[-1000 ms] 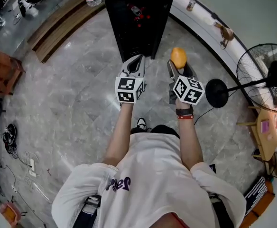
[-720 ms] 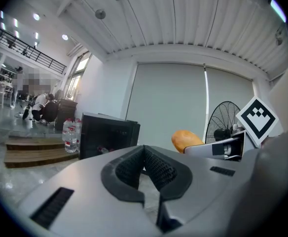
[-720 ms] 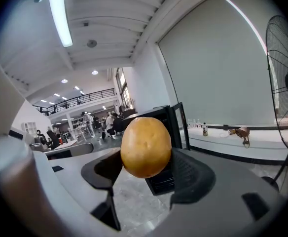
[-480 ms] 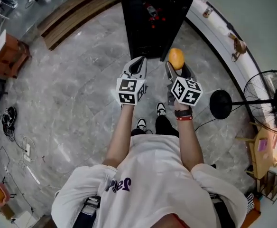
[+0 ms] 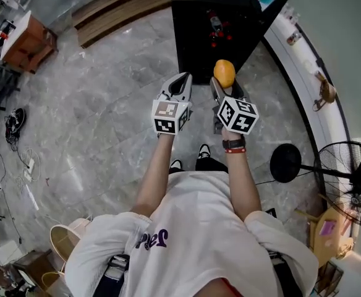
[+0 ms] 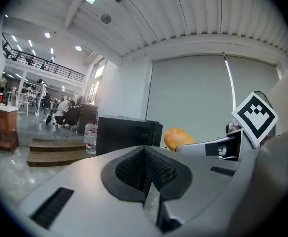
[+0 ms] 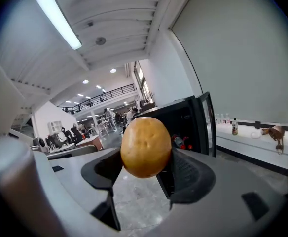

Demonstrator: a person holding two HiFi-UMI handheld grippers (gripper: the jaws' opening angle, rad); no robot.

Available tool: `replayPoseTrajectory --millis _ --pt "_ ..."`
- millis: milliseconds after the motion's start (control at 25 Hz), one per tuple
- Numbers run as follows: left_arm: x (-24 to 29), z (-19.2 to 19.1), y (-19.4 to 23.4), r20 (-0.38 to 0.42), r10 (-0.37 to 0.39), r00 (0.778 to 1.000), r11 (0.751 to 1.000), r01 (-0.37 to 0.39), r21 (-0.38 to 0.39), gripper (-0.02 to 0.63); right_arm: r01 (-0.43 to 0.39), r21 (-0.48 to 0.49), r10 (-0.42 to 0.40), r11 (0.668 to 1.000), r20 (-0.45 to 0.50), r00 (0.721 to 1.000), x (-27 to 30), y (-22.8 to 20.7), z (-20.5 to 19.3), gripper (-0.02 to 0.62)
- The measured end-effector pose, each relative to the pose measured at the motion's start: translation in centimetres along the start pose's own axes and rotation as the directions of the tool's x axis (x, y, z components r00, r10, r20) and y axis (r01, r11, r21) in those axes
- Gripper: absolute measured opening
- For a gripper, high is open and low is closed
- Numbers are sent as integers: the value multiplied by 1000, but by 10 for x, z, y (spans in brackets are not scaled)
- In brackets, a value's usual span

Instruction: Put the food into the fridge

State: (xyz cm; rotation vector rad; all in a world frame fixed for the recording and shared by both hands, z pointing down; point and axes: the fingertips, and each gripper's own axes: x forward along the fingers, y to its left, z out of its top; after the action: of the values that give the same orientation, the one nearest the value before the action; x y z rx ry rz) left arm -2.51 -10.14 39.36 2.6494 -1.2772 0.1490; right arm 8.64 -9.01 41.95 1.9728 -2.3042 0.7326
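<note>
Head view: a potato [image 5: 224,72] is clamped between the jaws of the right gripper [image 5: 225,85], which are spread wide around it, with a pad pressed to each side. The potato is held in the air above the grey marble floor [image 5: 106,122], just in front of the black fridge [image 5: 199,36], whose door [image 5: 272,17] is swung open at the right.

The left gripper [image 5: 180,83] is carried just beside the right one. Its jaws are brought together and nothing is gripped between them. This is borne out in the left gripper view, where the dark pads are seen meeting with no gap.

In the right gripper view the potato is seen seated between the ribbed pads, its rounded top rising above them, and the fridge's open front is framed behind it.

The far end of the fridge is cut off by the upper edge of the head view. Inside it, only a few small red things [image 5: 220,37] and what may be a bottle can be picked out, too small to be identified. Much of the right gripper's body is covered by its marker cube [image 5: 237,115]. A standing fan [image 5: 353,178] at the right is cropped by the frame edge. The person's legs are largely hidden beneath a white shirt [image 5: 193,228].
</note>
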Motion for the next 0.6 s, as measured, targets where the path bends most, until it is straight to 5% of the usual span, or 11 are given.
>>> replayPoseTrajectory --millis 600 --pt "69 -21 4 -4 162 987 987 -162 0 18 -121 4 121 993 -94 988 78 -69 -4 316"
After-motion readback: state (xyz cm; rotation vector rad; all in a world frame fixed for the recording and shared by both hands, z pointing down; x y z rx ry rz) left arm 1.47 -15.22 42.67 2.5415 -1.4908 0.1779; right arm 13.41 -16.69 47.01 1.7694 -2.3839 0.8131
